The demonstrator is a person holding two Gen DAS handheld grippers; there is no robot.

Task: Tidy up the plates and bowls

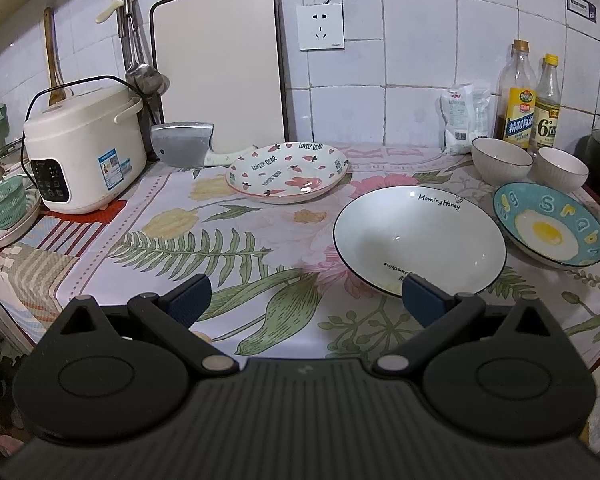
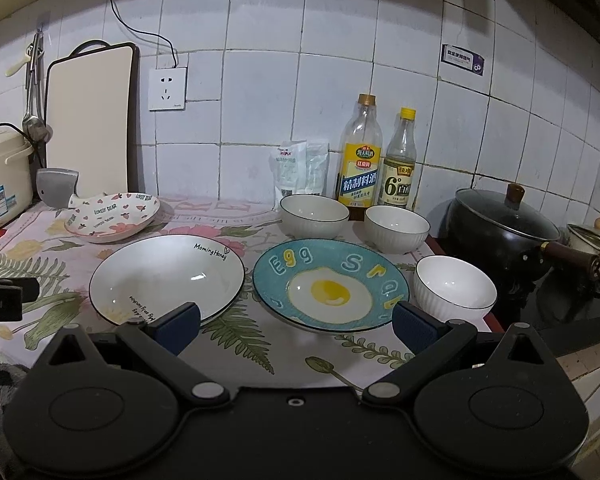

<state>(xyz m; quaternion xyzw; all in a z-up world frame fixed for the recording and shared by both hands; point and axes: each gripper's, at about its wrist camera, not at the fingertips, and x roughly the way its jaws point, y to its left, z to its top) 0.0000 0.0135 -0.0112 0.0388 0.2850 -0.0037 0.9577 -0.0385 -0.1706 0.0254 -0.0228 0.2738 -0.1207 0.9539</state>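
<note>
On the floral cloth lie a pink-patterned plate (image 1: 288,172) (image 2: 112,216), a white "Morning Honey" plate (image 1: 420,236) (image 2: 166,276) and a blue egg plate (image 1: 550,228) (image 2: 330,284). Three white ribbed bowls stand apart near them: one (image 2: 314,214) (image 1: 500,160) by the bottles, one (image 2: 396,228) (image 1: 562,170) to its right, one (image 2: 454,288) at the counter's right edge. My left gripper (image 1: 306,300) is open and empty, its right finger just in front of the white plate's near rim. My right gripper (image 2: 296,324) is open and empty before the egg plate.
A rice cooker (image 1: 82,148), cleaver (image 1: 184,144) and cutting board (image 1: 220,64) stand at the back left. Two bottles (image 2: 360,160) and a white packet (image 2: 300,172) stand against the tiled wall. A black pot (image 2: 500,228) sits on the stove at right.
</note>
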